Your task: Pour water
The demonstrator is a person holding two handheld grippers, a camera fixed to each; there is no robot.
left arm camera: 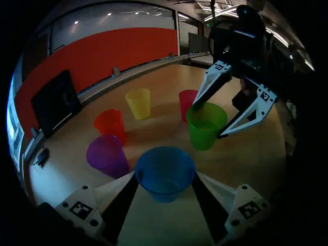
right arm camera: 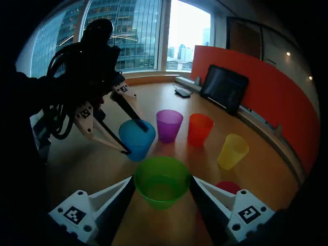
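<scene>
Left gripper view: left gripper point(left arm camera: 165, 175) clamped on blue cup point(left arm camera: 165, 184), just beside purple cup point(left arm camera: 107, 156). Right gripper point(left arm camera: 209, 121) clamped on green cup point(left arm camera: 203, 133), farther from purple cup. I'd guess thin, light, squashy plastic (slippery wet), so grip mid-wall, gently.

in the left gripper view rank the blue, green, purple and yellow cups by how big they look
1. blue cup, nearest the camera
2. green cup and purple cup, about alike
3. yellow cup, farthest
Nearness drives this; real sizes may match.
</scene>
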